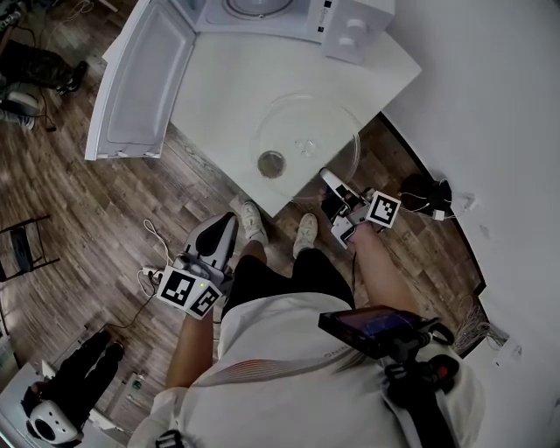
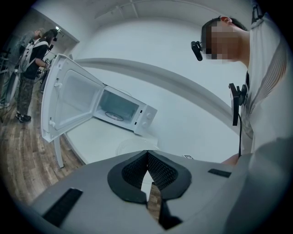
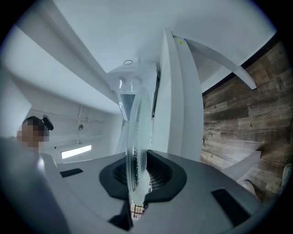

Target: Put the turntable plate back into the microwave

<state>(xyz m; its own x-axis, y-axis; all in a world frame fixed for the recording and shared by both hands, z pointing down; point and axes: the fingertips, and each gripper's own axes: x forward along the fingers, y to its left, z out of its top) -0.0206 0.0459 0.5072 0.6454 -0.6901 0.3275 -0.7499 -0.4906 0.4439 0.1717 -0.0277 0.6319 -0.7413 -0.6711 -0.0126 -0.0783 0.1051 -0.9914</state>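
The clear glass turntable plate lies on the white table, near its front edge. My right gripper is shut on the plate's near rim. In the right gripper view the rim runs edge-on between the black pads. The white microwave stands at the table's back with its door swung wide open to the left, and its cavity is open to view. My left gripper hangs over the floor, away from the table. Its pads meet at the tips with nothing between them.
A white wall runs along the right of the table. My feet stand at the table's front edge. A black device with cables lies on the floor by the wall. Another person stands far off beyond the door. A small dark round spot shows through the plate.
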